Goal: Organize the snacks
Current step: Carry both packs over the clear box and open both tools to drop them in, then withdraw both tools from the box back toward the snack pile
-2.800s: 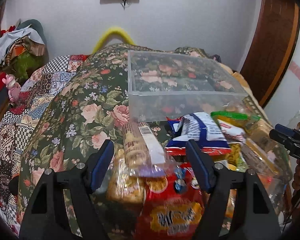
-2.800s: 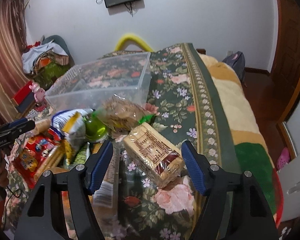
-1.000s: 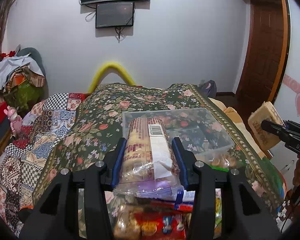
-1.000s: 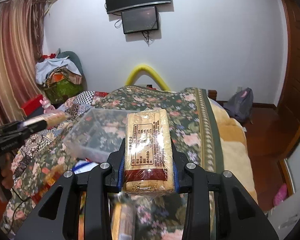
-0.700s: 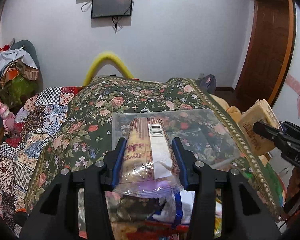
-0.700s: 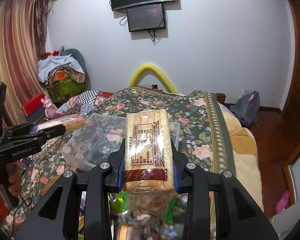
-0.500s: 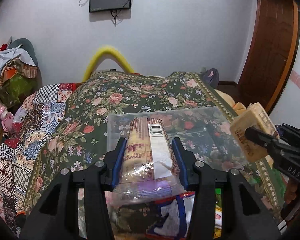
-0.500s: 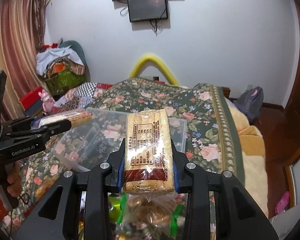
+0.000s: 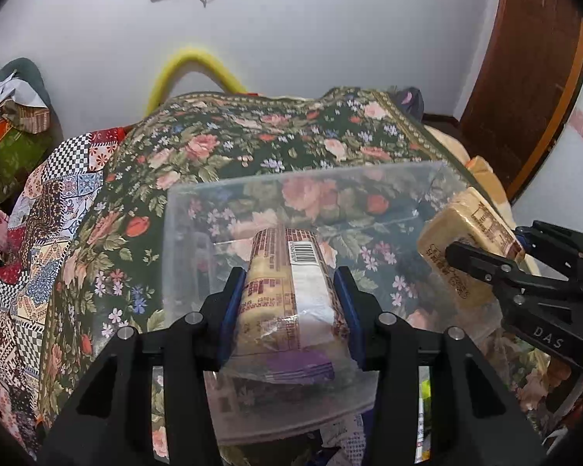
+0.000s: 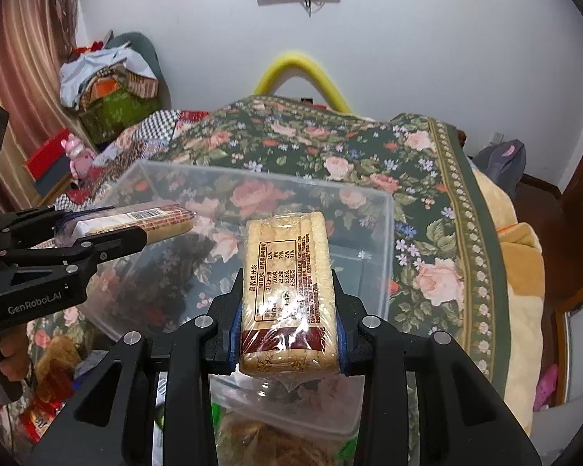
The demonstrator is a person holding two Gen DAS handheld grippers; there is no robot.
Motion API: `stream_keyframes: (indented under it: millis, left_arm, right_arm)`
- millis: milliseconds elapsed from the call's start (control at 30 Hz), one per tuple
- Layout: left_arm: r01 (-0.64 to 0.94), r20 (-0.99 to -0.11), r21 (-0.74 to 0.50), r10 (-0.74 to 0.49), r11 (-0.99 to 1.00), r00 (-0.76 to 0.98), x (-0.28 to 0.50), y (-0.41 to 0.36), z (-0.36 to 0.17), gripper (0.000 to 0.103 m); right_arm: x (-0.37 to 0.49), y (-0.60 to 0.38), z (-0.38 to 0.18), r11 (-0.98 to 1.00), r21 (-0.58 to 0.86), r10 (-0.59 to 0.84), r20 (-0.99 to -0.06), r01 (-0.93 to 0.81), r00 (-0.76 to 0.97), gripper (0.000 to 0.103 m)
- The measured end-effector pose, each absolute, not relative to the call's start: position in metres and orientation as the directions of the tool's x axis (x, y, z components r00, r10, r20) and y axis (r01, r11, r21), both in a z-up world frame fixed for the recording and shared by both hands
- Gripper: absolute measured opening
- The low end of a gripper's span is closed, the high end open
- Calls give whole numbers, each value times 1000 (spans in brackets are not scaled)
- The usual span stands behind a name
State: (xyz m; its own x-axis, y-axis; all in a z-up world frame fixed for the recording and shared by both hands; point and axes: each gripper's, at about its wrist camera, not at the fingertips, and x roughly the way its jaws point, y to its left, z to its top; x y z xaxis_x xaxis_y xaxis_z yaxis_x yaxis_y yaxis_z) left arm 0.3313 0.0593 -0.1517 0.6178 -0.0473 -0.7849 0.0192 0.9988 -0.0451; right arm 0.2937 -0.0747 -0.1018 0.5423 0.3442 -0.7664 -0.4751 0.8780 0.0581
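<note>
- At lower centre of the left wrist view, left tool clamped on a long biscuit sleeve, blue pads pressed to both its sides, barcode face up.
- Just beyond and under it, clear plastic bin resting on the flowered bedspread; sleeve poised above the bin's open top, not touching its floor as far as can be told.
- At right edge of the same view, right tool gripping a tan cracker pack, held over the bin's right rim.
- At lower centre of the right wrist view, right tool closed tight on the cracker pack, nutrition label up, front end reaching over the near wall of the bin.
- At left of that view, left tool with the biscuit sleeve pointing in over the bin from the left.
- Along the bottom edge, more snack bags lying loose on the bed, partly hidden by the tool.
- At upper middle, yellow foam arch against the white wall.
</note>
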Motion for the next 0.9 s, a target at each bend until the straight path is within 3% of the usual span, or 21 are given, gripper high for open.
stream_keyframes:
  millis: [267, 633, 900]
  left_arm:
    - [41, -801, -38, -55, 998, 596, 331, 54, -157, 47]
    - [31, -724, -36, -47, 999, 688, 281, 59, -97, 48]
    - [36, -679, -28, -46, 999, 733, 220, 61, -73, 63]
  right_arm:
    - [295, -77, -109, 876, 85, 350, -790, -475, 503, 35]
    - [261, -87, -65, 870, 63, 377, -724, -489, 577, 36]
    - [216, -106, -36, 866, 74, 410, -671, -495, 618, 43]
